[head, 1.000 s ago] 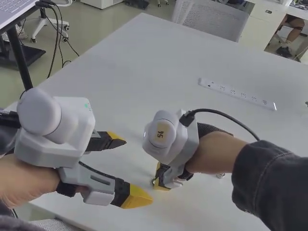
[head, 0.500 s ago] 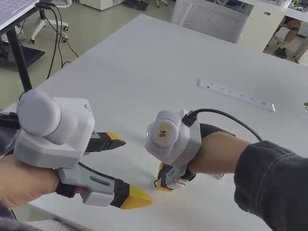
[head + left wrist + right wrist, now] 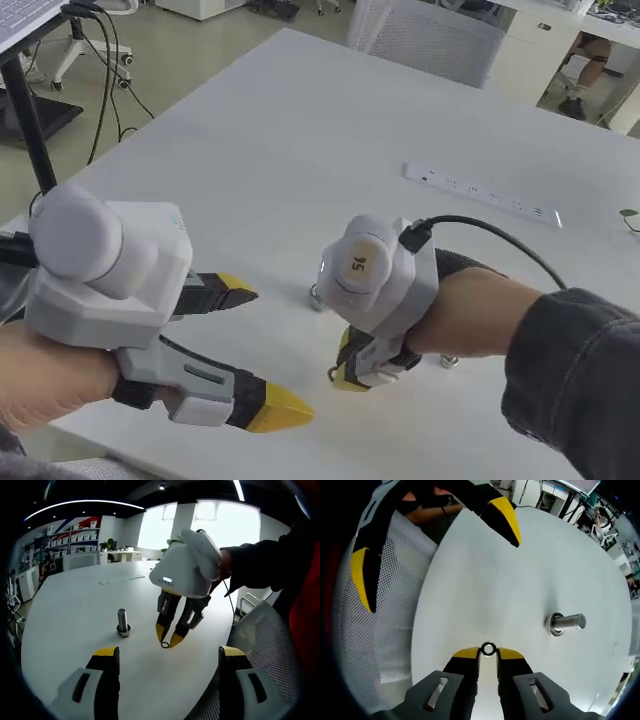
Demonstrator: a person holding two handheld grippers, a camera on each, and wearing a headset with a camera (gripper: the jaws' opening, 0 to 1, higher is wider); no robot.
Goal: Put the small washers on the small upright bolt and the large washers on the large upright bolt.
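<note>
Right gripper (image 3: 488, 655) pinches a small washer (image 3: 488, 648) between its yellow tips, close over the table (image 3: 520, 570) near the front edge. Washer: thin dark ring, flat, round hole, face turned to the right gripper view. Bolt (image 3: 567, 622) stands upright well apart from it: bright steel shaft, ringed collar at its foot. Left gripper (image 3: 169, 655) hovers, jaws spread wide. Table white, smooth, matte.
</note>
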